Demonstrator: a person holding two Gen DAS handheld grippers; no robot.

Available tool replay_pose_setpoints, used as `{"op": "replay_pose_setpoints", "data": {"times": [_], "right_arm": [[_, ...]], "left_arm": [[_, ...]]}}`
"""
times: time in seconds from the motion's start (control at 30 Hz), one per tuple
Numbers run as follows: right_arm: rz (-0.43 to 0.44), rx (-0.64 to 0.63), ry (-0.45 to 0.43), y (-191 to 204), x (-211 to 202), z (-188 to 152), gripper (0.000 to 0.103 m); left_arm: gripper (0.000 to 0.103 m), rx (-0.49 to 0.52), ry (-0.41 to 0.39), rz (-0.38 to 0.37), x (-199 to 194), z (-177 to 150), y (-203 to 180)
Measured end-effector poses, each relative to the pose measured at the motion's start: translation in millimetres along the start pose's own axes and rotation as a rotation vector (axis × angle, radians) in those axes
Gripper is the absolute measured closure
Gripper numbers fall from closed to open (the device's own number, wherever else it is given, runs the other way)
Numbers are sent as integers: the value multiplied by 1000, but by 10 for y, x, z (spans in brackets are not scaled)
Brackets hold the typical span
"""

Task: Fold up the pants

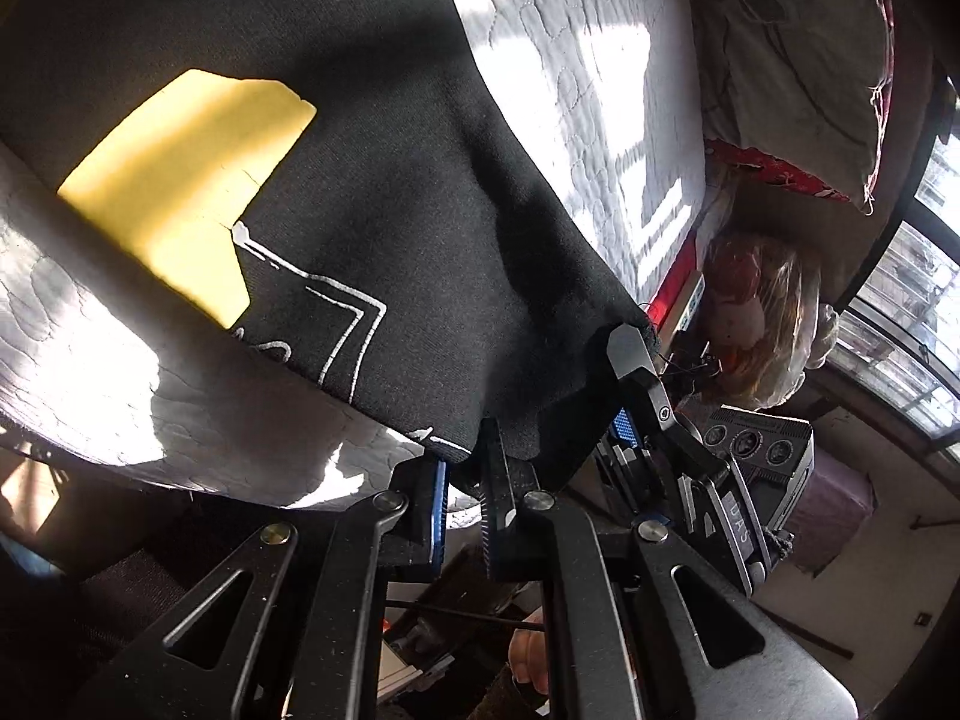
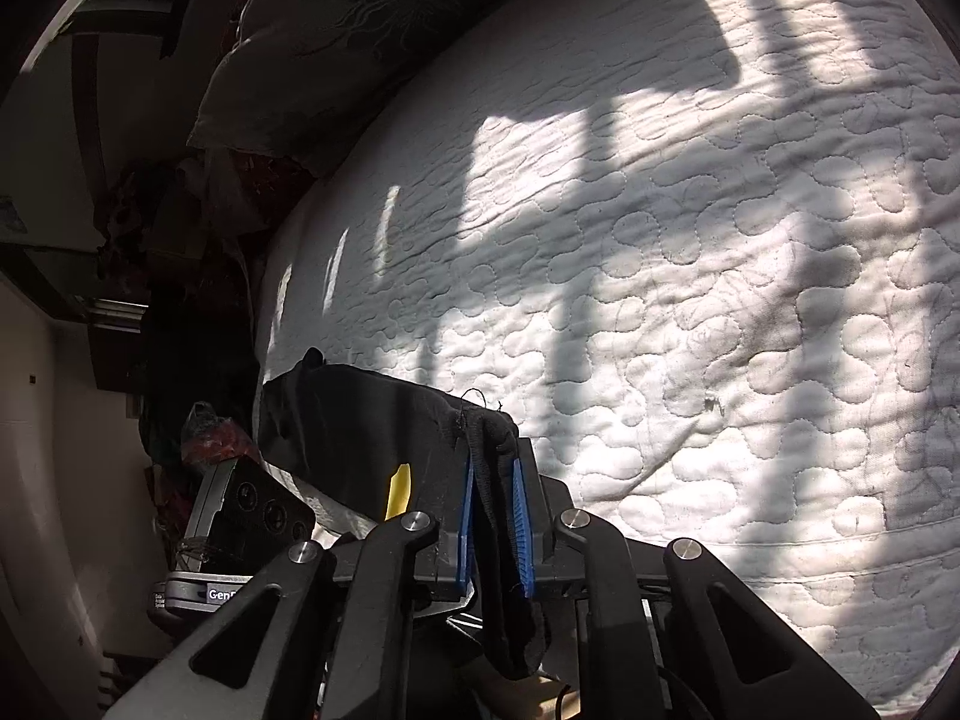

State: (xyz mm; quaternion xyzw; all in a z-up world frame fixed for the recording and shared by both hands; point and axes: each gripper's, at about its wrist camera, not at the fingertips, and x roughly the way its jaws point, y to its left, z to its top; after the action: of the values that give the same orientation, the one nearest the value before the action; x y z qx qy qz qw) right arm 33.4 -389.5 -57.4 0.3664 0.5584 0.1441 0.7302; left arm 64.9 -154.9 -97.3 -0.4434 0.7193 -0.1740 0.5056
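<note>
both tongs are closed on cloth: the left tongs (image 1: 465,498), low in the middle of the left wrist view, pinch the hem of the black pants (image 1: 372,192), and the right tongs (image 2: 495,525), low in the middle of the right wrist view, clamp a bunched corner of the same pants, with a loose end drooping below the pads. the pants, printed with a yellow patch (image 1: 180,192) and white lines, stretch from the tongs up toward the upper left of the left wrist view over the white quilted bed (image 2: 690,276). folding looks barely begun: one edge is gripped at two points, no finished fold shows, and carrying that edge over, laying it down and smoothing remain.
</note>
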Motion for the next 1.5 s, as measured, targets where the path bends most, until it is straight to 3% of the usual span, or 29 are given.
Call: {"op": "replay_pose_setpoints", "data": {"times": [0.27, 0.73, 0.9, 1.0, 1.13, 1.27, 1.4, 1.5], "right_arm": [[-17, -70, 15, 567, 144, 2, 92], [30, -54, 119, 1243, 1169, 1, 92], [54, -23, 150, 1365, 1584, 6, 88], [20, -13, 158, 1381, 1805, 18, 85], [3, 0, 152, 1406, 1859, 27, 80], [37, -59, 56, 1556, 1532, 10, 60], [64, -77, -44, 1513, 1083, -133, 50], [61, -44, -78, 1298, 901, -309, 48]], "left_arm": [[96, -24, -21, -66, -333, 101, 110], [96, -192, -87, -181, -968, 564, 887], [96, -240, -132, -171, -1154, 687, 1131], [96, -247, -184, -139, -1326, 726, 1245], [96, -177, -256, -99, -1578, 719, 1241], [96, -81, -295, -62, -1705, 664, 1145], [96, 89, -297, -18, -1635, 545, 812], [96, 222, -264, 25, -1443, 471, 492]]}}
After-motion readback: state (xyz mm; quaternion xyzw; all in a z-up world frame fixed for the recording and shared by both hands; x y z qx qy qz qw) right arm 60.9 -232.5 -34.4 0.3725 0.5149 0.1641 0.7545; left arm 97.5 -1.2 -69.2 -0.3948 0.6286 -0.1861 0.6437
